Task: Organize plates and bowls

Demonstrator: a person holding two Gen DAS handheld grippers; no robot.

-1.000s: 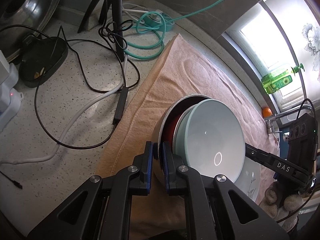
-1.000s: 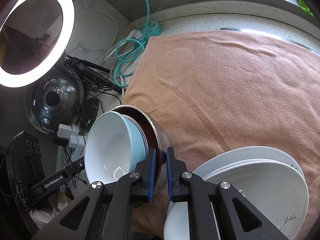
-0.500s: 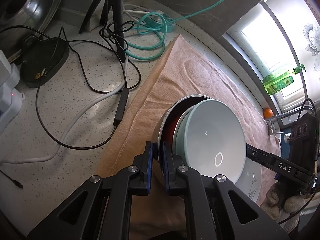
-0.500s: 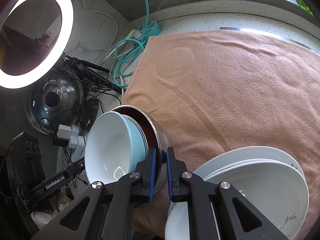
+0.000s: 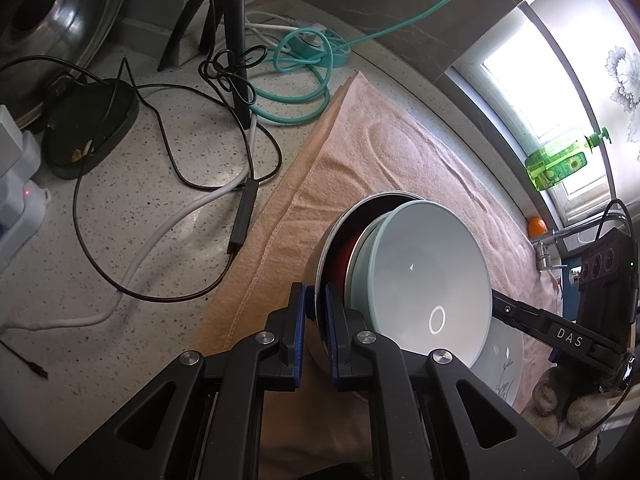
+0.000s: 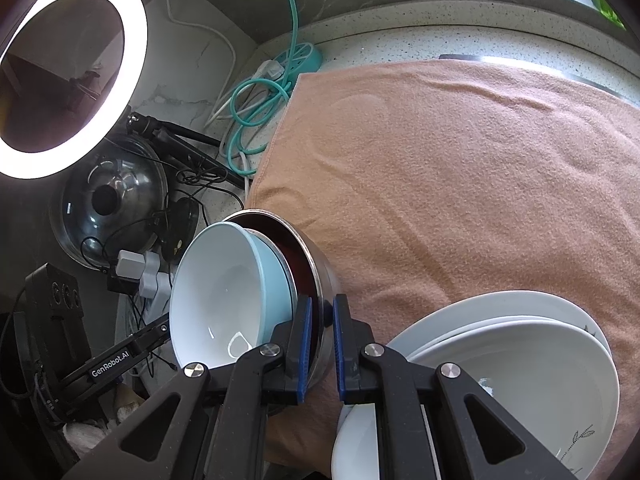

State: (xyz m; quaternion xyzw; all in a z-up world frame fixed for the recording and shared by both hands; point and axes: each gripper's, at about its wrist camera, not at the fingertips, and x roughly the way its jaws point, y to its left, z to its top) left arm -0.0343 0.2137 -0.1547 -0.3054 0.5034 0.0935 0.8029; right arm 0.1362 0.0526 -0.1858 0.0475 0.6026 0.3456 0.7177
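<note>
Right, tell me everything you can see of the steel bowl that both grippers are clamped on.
The steel bowl looks like brushed metal outside with a dark red lining inside. It is tipped up on its side above the peach towel, its mouth facing sideways. A pale blue bowl with a white inside is nested in it and sticks out past its rim. The left gripper and right gripper each pinch its rim from opposite sides, one blue pad inside and one outside. White plates lie stacked close beside it.

The left gripper [image 5: 316, 312] is pointing steeply downward, its blue-padded jaws clamping a thin metal rim — barely a gap between them. The right gripper [image 6: 320, 328] is angling down likewise, pinching that rim from the opposite side.
</note>
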